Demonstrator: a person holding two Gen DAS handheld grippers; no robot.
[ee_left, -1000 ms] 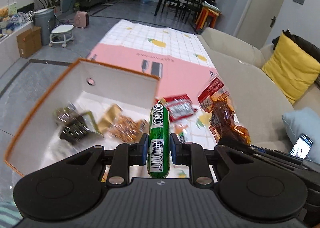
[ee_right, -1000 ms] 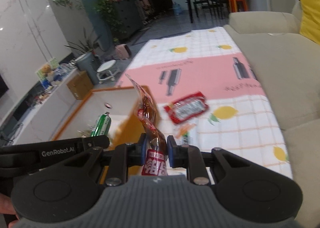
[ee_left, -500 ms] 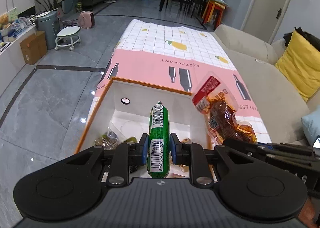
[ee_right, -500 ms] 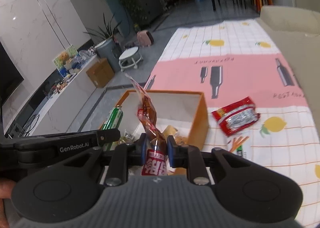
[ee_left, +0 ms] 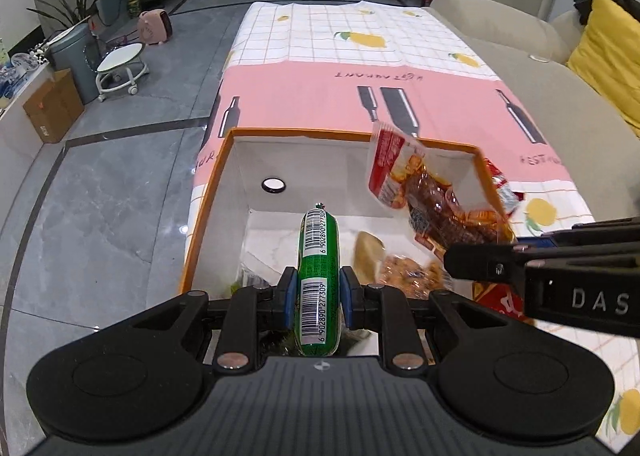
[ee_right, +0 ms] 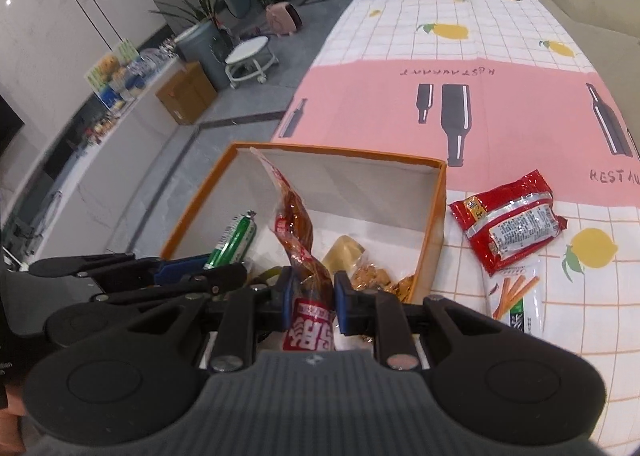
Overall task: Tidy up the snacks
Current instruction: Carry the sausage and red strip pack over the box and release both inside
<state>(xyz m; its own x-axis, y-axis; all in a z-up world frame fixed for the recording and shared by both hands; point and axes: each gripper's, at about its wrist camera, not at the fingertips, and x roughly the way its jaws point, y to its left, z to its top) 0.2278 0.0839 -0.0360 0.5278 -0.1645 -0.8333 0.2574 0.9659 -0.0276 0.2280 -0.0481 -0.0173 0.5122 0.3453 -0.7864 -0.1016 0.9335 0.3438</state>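
we hold both grippers over the orange box (ee_left: 208,191), which a second ago lay off to the left and now sits square beneath us on the tablecloth (ee_left: 360,67). our left gripper (ee_left: 318,296) pinches a green sausage (ee_left: 318,280) upright between its blue pads, as it did before; the sausage now hangs above the near middle of the box, not out over the cloth. our right gripper (ee_right: 310,296) is clamped on the red end of a meat packet (ee_right: 304,252), whose clear top stands up in front of the far white wall; earlier it hung near the box's right wall, with the cloth behind it. in the left view that packet (ee_left: 424,195) rises inside the right wall. loose snacks (ee_right: 372,276) already lie on the box floor. on the cloth just right of the box, a red pack (ee_right: 508,223) rests flat, with a carrot-printed pack (ee_right: 520,296) nearer to us, both in the same spots as before. a sofa (ee_left: 520,55) runs along the far right.
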